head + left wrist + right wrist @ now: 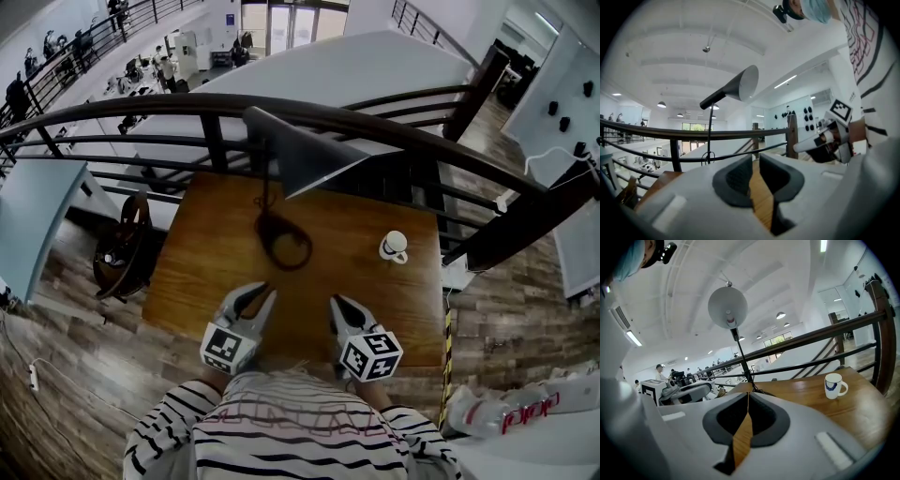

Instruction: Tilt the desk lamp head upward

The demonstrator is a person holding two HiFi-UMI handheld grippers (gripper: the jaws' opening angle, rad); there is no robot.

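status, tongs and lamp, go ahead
Left tongs a crack apart, empty; right tongs shut, empty. Both low over near table edge, short of the desk lamp. Lamp head untouched. Mug off to the right, path clear.

Cannot see either hand from the head view: both buried beneath the left gripper, the right gripper and the black-and-white striped sleeves. Cannot see the near edge of the brown wooden bench, covered by the same. Can follow the thin dark stem of the grey cone-shaded desk lamp only in part, its top lost behind the shade. Cannot read the red print on the clear plastic bottle at lower right. Cannot tell apart the people on the lower floor, far too small. Cannot see the lamp's foot whole in either gripper view, blocked by the grey gripper bodies; can glimpse only a wedge of bench between the jaws.
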